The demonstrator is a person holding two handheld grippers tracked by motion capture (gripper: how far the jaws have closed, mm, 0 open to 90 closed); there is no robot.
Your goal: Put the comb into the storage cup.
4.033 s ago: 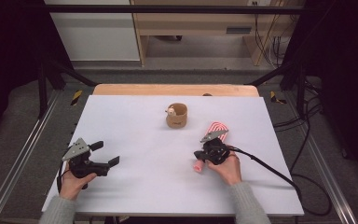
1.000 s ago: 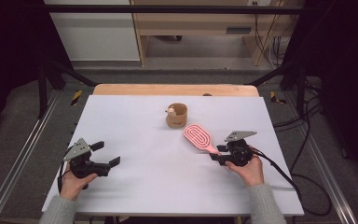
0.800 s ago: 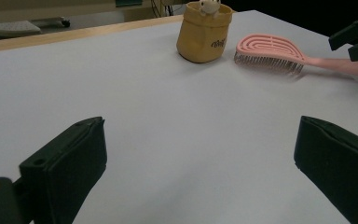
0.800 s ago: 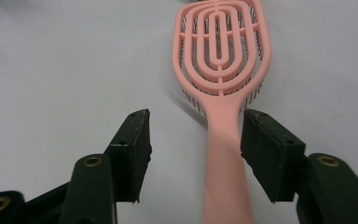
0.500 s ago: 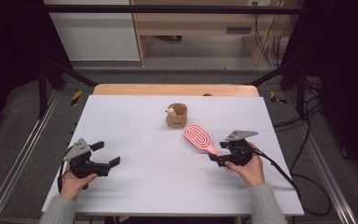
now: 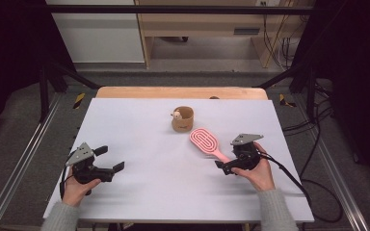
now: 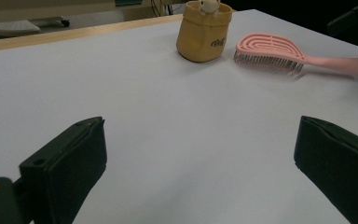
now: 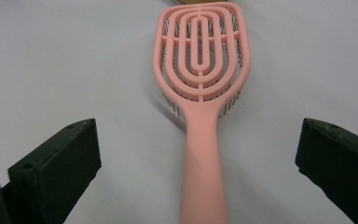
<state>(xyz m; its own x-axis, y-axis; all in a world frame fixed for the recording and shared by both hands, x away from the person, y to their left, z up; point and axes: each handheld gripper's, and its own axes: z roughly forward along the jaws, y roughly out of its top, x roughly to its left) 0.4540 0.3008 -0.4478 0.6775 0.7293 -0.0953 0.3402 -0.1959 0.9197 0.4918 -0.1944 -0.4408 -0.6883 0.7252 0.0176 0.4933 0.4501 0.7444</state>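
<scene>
- Now, in the high view, the pink hairbrush (image 6: 205, 142) lies bristles down on the white table (image 6: 139, 125), its handle running toward four o'clock and ending between the jaws of the right gripper (image 6: 225, 166).
- That gripper's jaws have just been opening; they stand wide, with the handle between them and untouched.
- At eleven o'clock from the brush head, just beside it, stands a small tan pouch (image 6: 182, 119) with a little pale figure at its rim.
- Well apart, at about eight o'clock from the brush, the left gripper (image 6: 110, 161) rests in the person's hand with jaws spread and nothing between them.
- From the left gripper view, both black jaws stand far apart over bare table; the pouch (image 7: 204, 31) sits at twelve o'clock, the hairbrush (image 7: 279, 54) at two o'clock, with the other gripper's dark jaws by its handle end.
- From the right gripper view, the hairbrush (image 8: 201, 84) runs from six o'clock up to twelve, handle nearest; the jaws flank it clear of both sides.
</scene>
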